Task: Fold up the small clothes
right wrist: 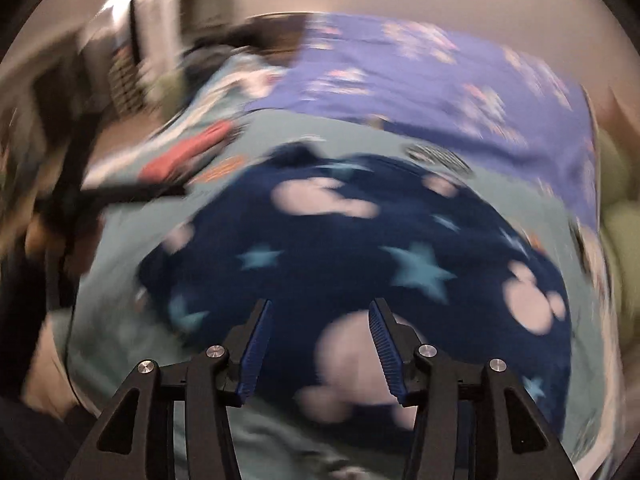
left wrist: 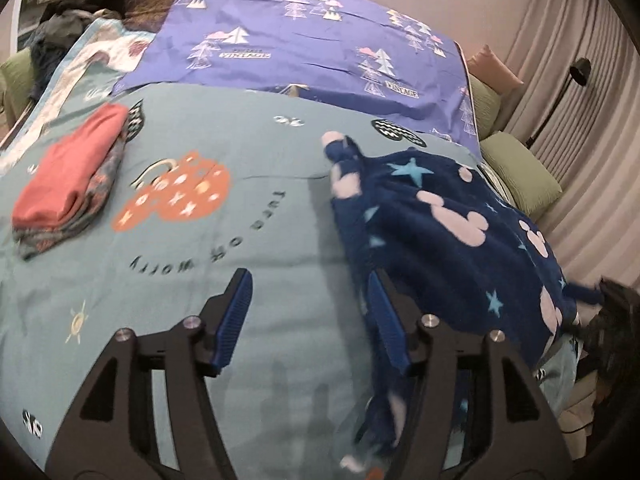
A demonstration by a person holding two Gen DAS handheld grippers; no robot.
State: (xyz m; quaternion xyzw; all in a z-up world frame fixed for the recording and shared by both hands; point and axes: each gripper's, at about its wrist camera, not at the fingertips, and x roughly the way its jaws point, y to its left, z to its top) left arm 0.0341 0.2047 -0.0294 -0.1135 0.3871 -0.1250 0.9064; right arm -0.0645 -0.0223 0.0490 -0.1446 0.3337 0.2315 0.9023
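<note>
Across the whole scene spreads a bed (left wrist: 280, 208) covered by a pale blue sheet printed with an orange shape and dark lettering. Over its far half lies a purple cover (left wrist: 304, 40) patterned with small trees. Beyond the bed's right edge sit green cushions (left wrist: 520, 176) against a curtained wall (left wrist: 580, 92), and a dark heap of clothes (left wrist: 72, 20) rests at the far left corner.

On the right half of the bed lies the dark blue fleece garment (left wrist: 448, 236), dotted with pink mouse-head shapes and light blue stars; it is loosely bunched, one corner reaching toward the middle of the bed and its near edge trailing down at the near side. On the left side, well apart from it, sits a stack of folded clothes (left wrist: 68, 184) with a coral piece on top.

Nearest in the left wrist view, the left gripper (left wrist: 308, 312) has its jaws apart over bare sheet, the fleece's edge just beside its right finger; nothing lies between the pads. In the heavily blurred right wrist view, the right gripper (right wrist: 320, 340) also has its jaws apart, above the fleece garment (right wrist: 360, 248), with no cloth pinched between them.
</note>
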